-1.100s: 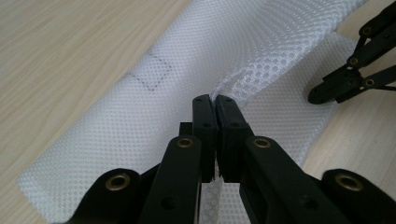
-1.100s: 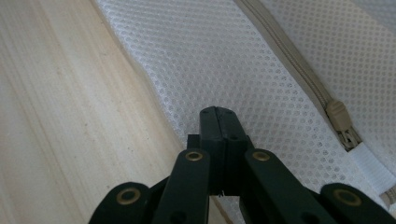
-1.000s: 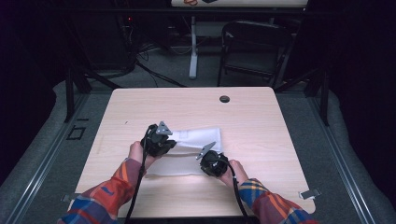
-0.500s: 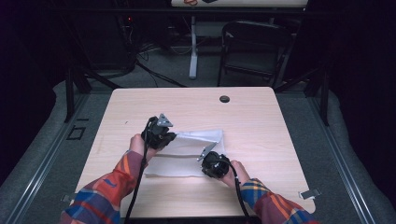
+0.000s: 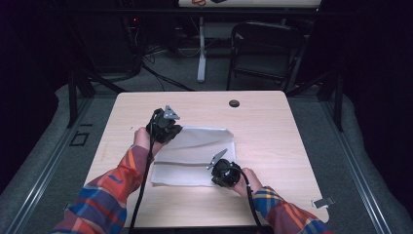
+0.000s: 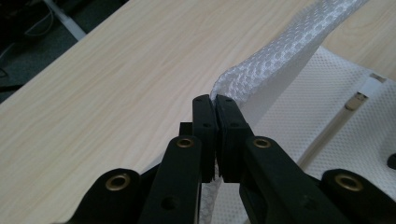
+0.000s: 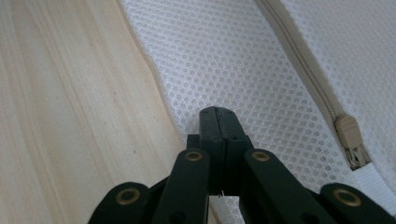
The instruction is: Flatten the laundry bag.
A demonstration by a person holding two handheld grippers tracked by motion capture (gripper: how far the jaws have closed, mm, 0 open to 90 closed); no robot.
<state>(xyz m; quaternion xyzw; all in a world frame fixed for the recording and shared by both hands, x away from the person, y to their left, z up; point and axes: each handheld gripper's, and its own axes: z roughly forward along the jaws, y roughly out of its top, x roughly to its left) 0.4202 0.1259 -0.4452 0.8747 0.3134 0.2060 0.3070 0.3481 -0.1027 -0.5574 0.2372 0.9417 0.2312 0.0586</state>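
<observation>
With both grippers clamped on the white mesh bag (image 5: 195,156), we have drawn its left (image 5: 164,127) corner back, apparently unfolding it while the right (image 5: 221,168) anchors.

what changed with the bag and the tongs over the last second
The left tongs moved up the table away from the person, pulling the mesh bag out flatter and longer. The right tongs stayed near the bag's near right corner. Both kept their grip on it.
</observation>
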